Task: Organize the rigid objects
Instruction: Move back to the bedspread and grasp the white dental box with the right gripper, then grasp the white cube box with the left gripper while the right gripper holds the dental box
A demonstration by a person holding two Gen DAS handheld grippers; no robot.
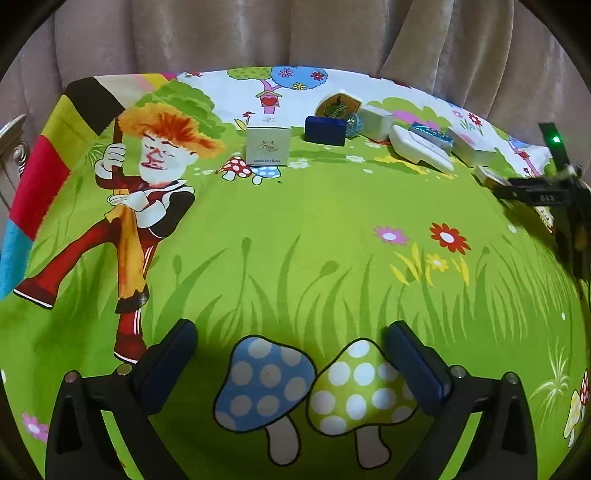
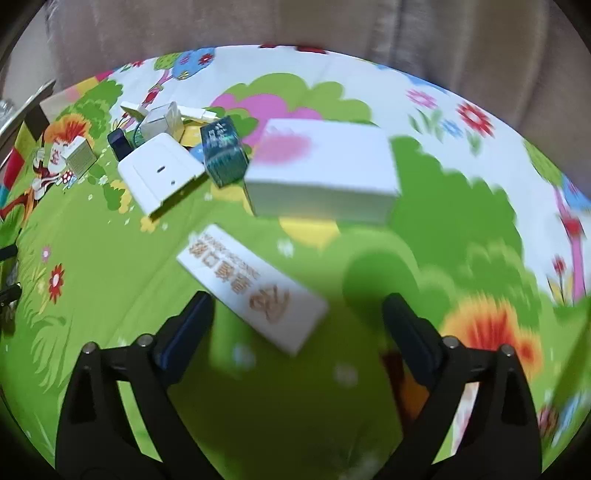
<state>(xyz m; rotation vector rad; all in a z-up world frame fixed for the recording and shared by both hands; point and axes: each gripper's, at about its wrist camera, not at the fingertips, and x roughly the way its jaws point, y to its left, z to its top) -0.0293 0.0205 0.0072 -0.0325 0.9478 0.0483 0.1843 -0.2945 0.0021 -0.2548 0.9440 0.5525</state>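
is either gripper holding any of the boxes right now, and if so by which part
Nothing is held. The left gripper is open over bare cloth. The right gripper is open too; the flat lettered box lies ahead of its jaws, ungripped.

The cloth is bright green, printed with grass, flowers, spotted blue and yellow-green mushrooms and an orange-haired cartoon figure in red. On it stand a white cube box, a dark blue box and a teal box. The curtain is beige.
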